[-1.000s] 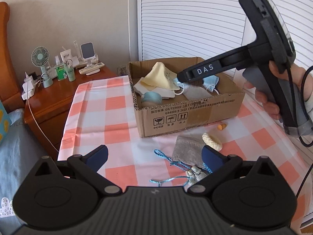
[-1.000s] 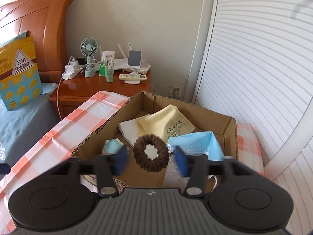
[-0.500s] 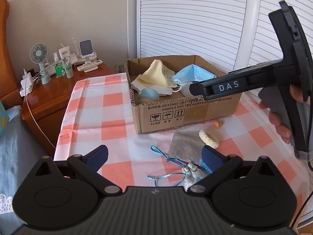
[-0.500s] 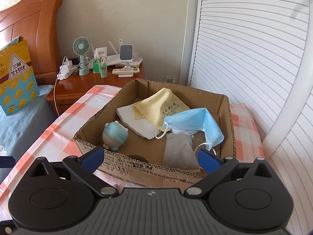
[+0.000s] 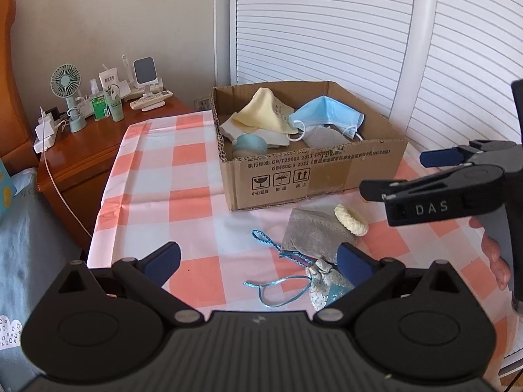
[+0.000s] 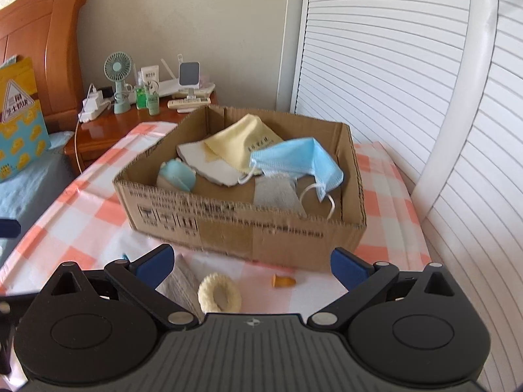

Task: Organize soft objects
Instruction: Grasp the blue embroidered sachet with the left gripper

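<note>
A cardboard box (image 5: 313, 179) (image 6: 248, 232) stands on the checked tablecloth. It holds a yellow cloth (image 5: 264, 111), a blue face mask (image 5: 327, 114) (image 6: 294, 160), a light blue toy (image 6: 178, 176) and grey cloths. In front of it lie a cream scrunchie (image 5: 351, 219) (image 6: 219, 294), a grey mask (image 5: 313, 235), a small patterned pouch (image 5: 323, 281) with blue cord and an orange earplug (image 6: 282, 281). My left gripper (image 5: 258, 263) is open and empty near the pouch. My right gripper (image 6: 251, 266) (image 5: 395, 173) is open and empty, just in front of the box above the scrunchie.
A wooden nightstand (image 5: 91, 150) at the left carries a green fan (image 5: 67, 94), bottles, a remote and a charger with a cable. A bed (image 6: 29, 176) lies left of the table. White slatted doors (image 5: 327, 32) stand behind and to the right.
My right gripper opened and let the brown scrunchie drop into the box, then drew back and down to the table in front of the box. My left gripper backed off slightly.
</note>
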`<control>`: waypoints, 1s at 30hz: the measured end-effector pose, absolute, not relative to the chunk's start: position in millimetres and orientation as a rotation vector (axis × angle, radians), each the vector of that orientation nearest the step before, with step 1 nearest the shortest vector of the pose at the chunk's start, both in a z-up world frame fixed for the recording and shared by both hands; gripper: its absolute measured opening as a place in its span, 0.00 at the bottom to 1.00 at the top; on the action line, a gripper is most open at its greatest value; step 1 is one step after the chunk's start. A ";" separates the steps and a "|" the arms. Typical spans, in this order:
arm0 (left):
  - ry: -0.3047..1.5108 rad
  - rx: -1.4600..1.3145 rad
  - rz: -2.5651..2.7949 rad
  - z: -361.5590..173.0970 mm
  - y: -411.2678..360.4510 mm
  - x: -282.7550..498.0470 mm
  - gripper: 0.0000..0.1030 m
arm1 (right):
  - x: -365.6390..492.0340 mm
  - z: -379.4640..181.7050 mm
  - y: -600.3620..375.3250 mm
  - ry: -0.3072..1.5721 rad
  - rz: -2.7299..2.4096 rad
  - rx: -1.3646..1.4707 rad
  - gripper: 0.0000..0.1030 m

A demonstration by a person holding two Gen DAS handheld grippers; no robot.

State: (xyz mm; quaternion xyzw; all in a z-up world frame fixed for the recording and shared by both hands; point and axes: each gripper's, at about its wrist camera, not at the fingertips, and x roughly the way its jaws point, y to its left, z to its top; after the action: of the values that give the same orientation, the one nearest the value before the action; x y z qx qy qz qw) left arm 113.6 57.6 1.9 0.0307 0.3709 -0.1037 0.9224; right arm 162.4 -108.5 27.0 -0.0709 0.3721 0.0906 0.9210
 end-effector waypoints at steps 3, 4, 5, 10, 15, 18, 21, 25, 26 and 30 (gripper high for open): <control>0.783 0.075 -0.213 -3.6 54.4 114.7 0.99 | 153.0 17.7 -113.5 0.784 0.186 -0.147 1.00; 0.791 0.079 -0.214 -5.8 52.5 115.0 0.99 | 150.9 15.3 -116.1 0.790 0.185 -0.142 1.00; 0.797 0.084 -0.217 -7.8 50.8 115.9 0.99 | 149.1 13.2 -119.2 0.795 0.176 -0.134 1.00; 0.836 0.110 -0.244 -20.1 36.6 121.9 0.99 | 145.9 0.6 -136.9 0.823 0.117 -0.104 1.00; 0.874 0.111 -0.281 -37.7 23.8 130.2 0.99 | 141.5 -10.7 -153.8 0.847 0.088 -0.062 1.00; 0.893 0.115 -0.291 -47.4 16.5 136.3 0.99 | 138.5 -14.5 -159.7 0.856 0.078 -0.051 1.00; 0.903 0.119 -0.291 -55.8 11.0 140.9 0.99 | 137.7 -18.1 -162.3 0.871 0.079 -0.041 1.00; 0.929 0.144 -0.287 -63.8 9.2 142.8 0.99 | 137.9 -22.9 -163.0 0.889 0.087 -0.036 1.00; 0.931 0.152 -0.279 -64.7 10.8 142.5 0.99 | 138.2 -23.7 -162.9 0.892 0.088 -0.037 1.00; 0.930 0.169 -0.223 -65.9 24.9 140.4 0.99 | 139.5 -26.4 -161.7 0.897 0.088 -0.045 1.00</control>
State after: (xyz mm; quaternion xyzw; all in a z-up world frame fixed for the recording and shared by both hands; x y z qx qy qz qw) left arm 140.4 24.9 -65.9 0.0814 0.4467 -0.1073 0.8845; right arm 139.5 -161.7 -26.4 -0.0215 0.4334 0.0427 0.8999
